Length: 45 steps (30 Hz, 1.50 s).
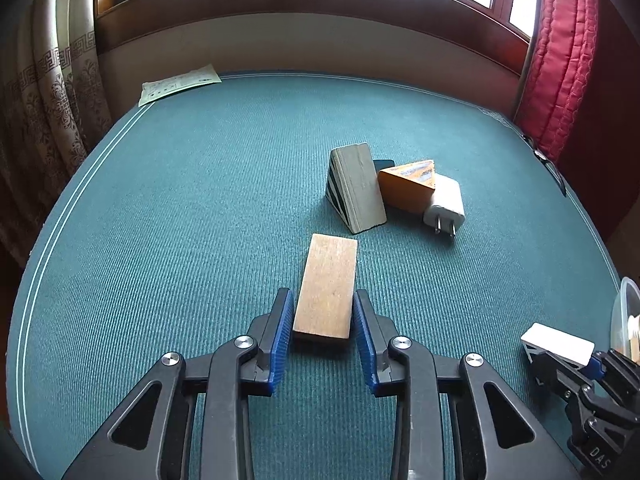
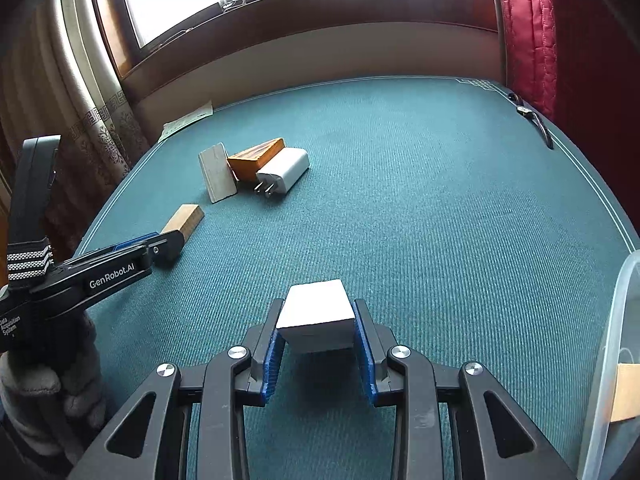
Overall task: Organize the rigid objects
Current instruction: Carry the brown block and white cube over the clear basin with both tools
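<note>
A flat wooden block (image 1: 327, 288) lies on the green table mat (image 1: 200, 208). My left gripper (image 1: 322, 320) straddles its near end, with a small gap on each side. My right gripper (image 2: 318, 330) is shut on a white block (image 2: 316, 314) and holds it low over the mat; it also shows in the left wrist view (image 1: 558, 344). Farther back lie a grey wedge (image 1: 358, 188), an orange wedge (image 1: 408, 186) and a white plug charger (image 1: 446, 204), touching one another. They show in the right wrist view too, with the grey wedge (image 2: 217, 176) at the left.
A clear plastic container (image 2: 612, 360) stands at the right edge with a wooden piece (image 2: 628, 392) inside. A paper sheet (image 1: 178, 83) lies at the far left corner. A wristwatch (image 2: 534, 120) lies at the far right edge. Curtains hang on both sides.
</note>
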{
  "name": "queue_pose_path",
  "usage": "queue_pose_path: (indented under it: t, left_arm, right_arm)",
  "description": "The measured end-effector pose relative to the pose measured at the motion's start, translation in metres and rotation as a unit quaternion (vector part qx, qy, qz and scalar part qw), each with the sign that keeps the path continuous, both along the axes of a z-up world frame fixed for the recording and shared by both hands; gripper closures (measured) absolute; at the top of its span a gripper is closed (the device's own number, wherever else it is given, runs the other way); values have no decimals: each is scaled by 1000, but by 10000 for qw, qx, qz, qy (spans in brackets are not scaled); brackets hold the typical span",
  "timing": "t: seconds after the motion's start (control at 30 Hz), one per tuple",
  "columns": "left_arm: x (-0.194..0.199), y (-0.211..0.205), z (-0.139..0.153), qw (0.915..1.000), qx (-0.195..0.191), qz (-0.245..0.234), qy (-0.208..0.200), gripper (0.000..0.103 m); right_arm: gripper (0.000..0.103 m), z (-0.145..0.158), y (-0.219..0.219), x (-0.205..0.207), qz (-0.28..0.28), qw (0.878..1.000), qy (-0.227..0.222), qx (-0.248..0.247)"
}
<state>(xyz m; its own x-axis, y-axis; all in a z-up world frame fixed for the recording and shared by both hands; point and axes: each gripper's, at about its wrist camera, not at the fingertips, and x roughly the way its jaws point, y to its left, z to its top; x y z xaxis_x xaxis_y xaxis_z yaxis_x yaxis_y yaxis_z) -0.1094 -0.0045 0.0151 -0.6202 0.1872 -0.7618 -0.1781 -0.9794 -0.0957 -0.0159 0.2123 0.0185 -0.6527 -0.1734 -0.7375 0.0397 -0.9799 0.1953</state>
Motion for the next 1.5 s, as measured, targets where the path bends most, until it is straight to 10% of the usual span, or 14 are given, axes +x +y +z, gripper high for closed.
queue_pose_path:
  t: [0.77, 1.5]
  left_arm:
    - [28, 13, 12, 9992, -111, -98, 362, 75]
    - [64, 80, 35, 9954, -115, -812, 502, 75]
  right_arm:
    - [70, -4, -8, -1, 3, 9994, 55, 355]
    - [70, 49, 73, 58, -807, 9945, 664, -9]
